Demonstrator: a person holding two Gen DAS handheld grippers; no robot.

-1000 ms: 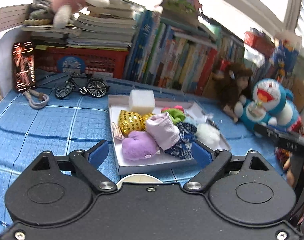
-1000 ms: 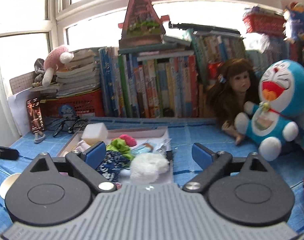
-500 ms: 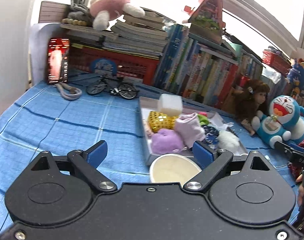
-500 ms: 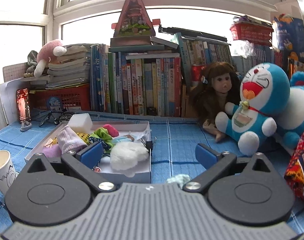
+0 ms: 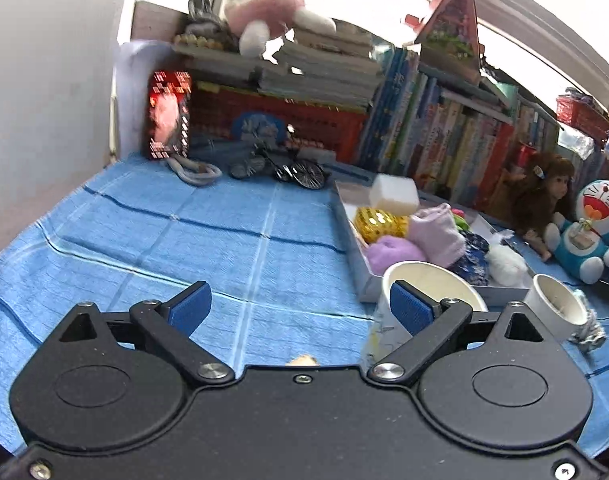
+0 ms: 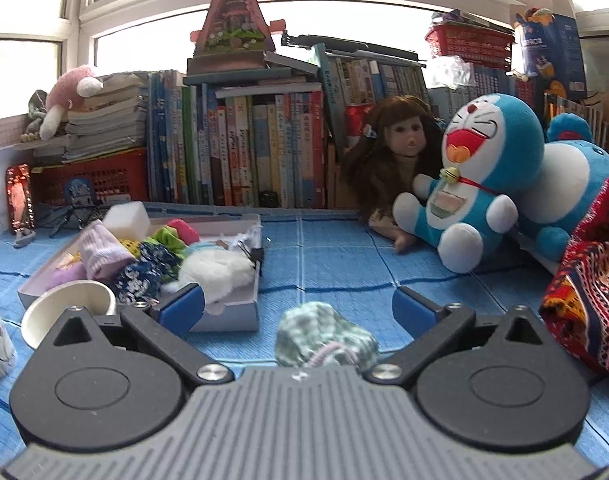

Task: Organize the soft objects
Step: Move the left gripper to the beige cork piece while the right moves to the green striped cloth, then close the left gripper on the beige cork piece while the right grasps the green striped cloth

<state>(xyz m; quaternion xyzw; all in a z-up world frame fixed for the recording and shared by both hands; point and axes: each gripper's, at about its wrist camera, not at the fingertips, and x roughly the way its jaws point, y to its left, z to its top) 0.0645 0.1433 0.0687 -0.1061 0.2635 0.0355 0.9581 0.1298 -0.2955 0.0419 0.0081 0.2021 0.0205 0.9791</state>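
A shallow white box (image 6: 228, 316) on the blue cloth holds several soft things: a white sponge block (image 6: 126, 216), a lilac sock (image 6: 102, 254), a navy floral cloth (image 6: 144, 272), a white fluffy ball (image 6: 216, 270). The box also shows in the left wrist view (image 5: 356, 264) with a gold sequin piece (image 5: 378, 220) and a purple plush (image 5: 392, 250). A green checked cloth bundle (image 6: 324, 338) lies on the cloth between my right gripper's open fingers. My right gripper (image 6: 298, 308) is open and empty. My left gripper (image 5: 300, 308) is open and empty over bare cloth, left of the box.
Two paper cups (image 5: 424, 288) (image 5: 554, 306) stand in front of the box. A Doraemon plush (image 6: 476, 184), a doll (image 6: 396, 152) and a patterned red cloth (image 6: 584, 292) lie to the right. Books (image 6: 256, 148), a red basket (image 5: 280, 120) and a toy bicycle (image 5: 280, 166) line the back.
Both grippers have pulled back from the box. The left one has swung left, so the cups now show. The green checked bundle has come into view between the right fingers.
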